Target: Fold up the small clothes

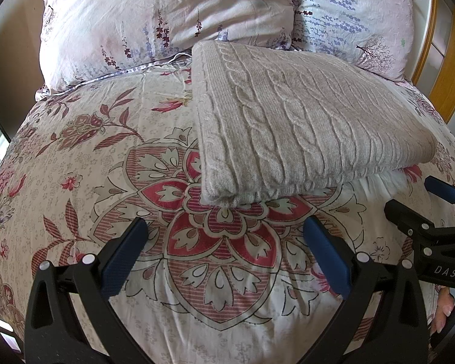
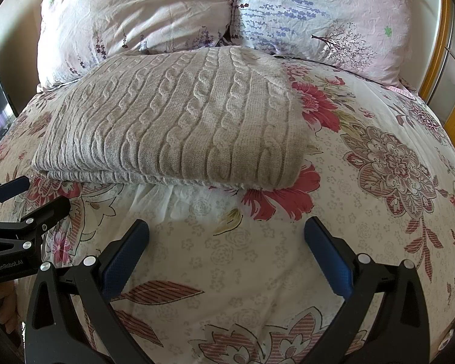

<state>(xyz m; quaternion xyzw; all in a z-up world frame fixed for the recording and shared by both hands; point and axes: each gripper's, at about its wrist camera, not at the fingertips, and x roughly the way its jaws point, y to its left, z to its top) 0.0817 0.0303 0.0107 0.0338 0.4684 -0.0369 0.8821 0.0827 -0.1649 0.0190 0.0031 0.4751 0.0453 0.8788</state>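
Observation:
A beige cable-knit sweater [image 1: 303, 121] lies folded into a thick rectangle on the floral bedspread [image 1: 106, 166]; it also shows in the right wrist view [image 2: 173, 124]. My left gripper [image 1: 226, 230] is open and empty, hovering just in front of the sweater's near left corner. My right gripper [image 2: 226, 232] is open and empty, a little in front of the sweater's near edge. Each gripper shows at the edge of the other's view: the right one [image 1: 409, 203] and the left one [image 2: 36, 194].
Two floral pillows [image 1: 166, 21] [image 1: 355, 12] lie behind the sweater at the head of the bed. A wooden bed frame [image 1: 452, 60] rises at the right. The bedspread [image 2: 379, 151] spreads out to the right of the sweater.

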